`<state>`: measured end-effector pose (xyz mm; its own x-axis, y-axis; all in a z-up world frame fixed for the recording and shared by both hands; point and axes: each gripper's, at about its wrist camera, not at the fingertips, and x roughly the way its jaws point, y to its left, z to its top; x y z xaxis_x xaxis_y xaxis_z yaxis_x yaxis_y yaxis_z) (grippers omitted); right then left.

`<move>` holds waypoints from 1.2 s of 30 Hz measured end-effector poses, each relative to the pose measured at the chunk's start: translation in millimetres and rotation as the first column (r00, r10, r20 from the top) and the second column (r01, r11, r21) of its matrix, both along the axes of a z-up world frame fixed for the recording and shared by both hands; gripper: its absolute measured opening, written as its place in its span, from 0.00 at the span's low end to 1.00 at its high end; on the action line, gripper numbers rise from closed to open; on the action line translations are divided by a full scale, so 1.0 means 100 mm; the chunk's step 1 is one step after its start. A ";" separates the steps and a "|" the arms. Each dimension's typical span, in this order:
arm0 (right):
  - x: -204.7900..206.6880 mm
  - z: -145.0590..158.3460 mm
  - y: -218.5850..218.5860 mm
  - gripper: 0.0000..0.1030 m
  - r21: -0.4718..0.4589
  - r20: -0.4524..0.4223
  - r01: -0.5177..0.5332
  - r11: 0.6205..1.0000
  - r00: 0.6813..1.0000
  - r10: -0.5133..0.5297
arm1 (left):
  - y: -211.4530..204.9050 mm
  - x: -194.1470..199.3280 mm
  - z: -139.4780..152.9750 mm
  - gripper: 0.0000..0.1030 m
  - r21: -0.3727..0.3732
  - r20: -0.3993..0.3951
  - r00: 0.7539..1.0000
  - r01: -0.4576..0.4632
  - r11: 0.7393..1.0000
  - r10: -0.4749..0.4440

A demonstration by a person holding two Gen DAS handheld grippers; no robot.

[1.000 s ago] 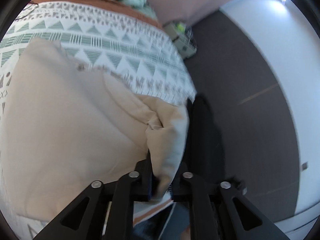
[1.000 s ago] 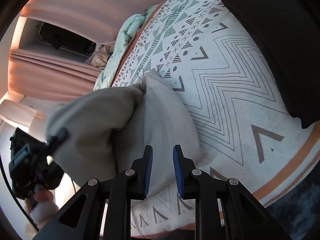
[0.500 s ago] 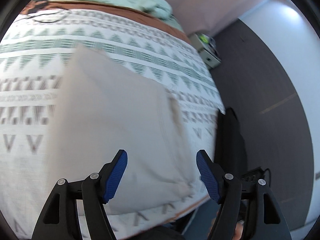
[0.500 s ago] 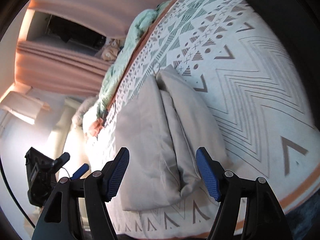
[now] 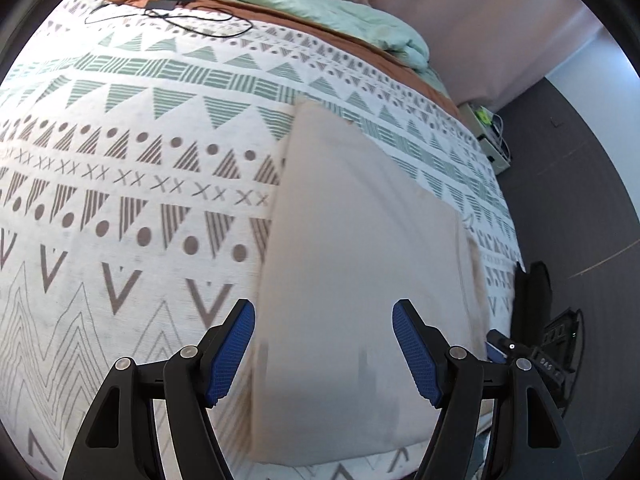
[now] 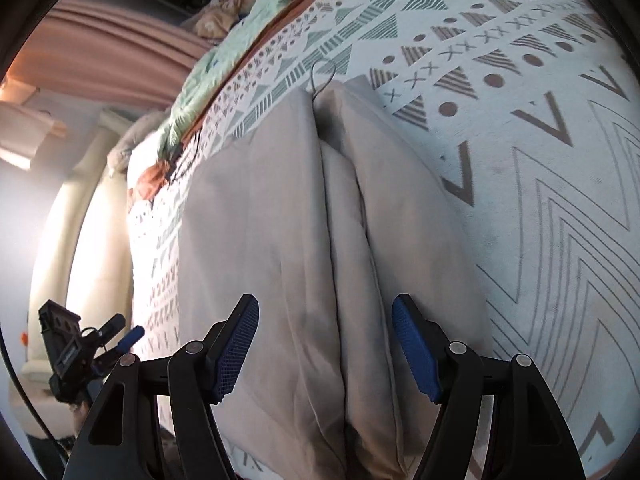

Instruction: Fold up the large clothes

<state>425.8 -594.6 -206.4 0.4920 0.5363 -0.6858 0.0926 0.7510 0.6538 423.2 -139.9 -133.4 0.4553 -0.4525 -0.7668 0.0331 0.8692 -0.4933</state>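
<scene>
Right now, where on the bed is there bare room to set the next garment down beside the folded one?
Free: the broad stretch of patterned bedspread left of the folded beige garment in the left wrist view, below the black cable. Crowded: the head end with the green duvet, and the thin strip between garment and bed edge by the dark floor.

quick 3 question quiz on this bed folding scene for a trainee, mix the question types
1. True or false: the left gripper is clamped on the beige garment.
2. Multiple choice: the garment lies on A) the dark floor B) the patterned bedspread C) a chair.
3. Fill in: the black cable lies near the ____ quilt.

Key: 1 false, both the left and the right gripper stand open and empty. 2 B. 3 green.
</scene>
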 end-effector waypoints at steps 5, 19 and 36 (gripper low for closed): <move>0.21 -0.05 0.12 0.67 -0.046 -0.041 -0.064 0.997 0.997 0.062 | 0.09 0.06 -0.32 0.66 -0.035 -0.025 0.999 -0.039 0.999 0.038; 0.40 0.19 0.25 0.06 -0.117 0.060 -0.127 0.985 0.989 0.135 | -0.01 0.13 -0.72 0.38 -0.035 -0.122 0.992 -0.023 0.999 0.018; 0.31 0.01 -0.26 0.05 -0.131 0.063 0.006 0.991 0.998 0.002 | -0.35 0.14 -0.50 0.28 -0.078 -0.096 0.993 0.053 0.996 -0.061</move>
<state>456.6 -620.5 -205.1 0.5370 0.4425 -0.7182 0.0564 0.8307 0.5539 436.8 -174.6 -182.9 0.3510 -0.5337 -0.7694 0.0294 0.8275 -0.5606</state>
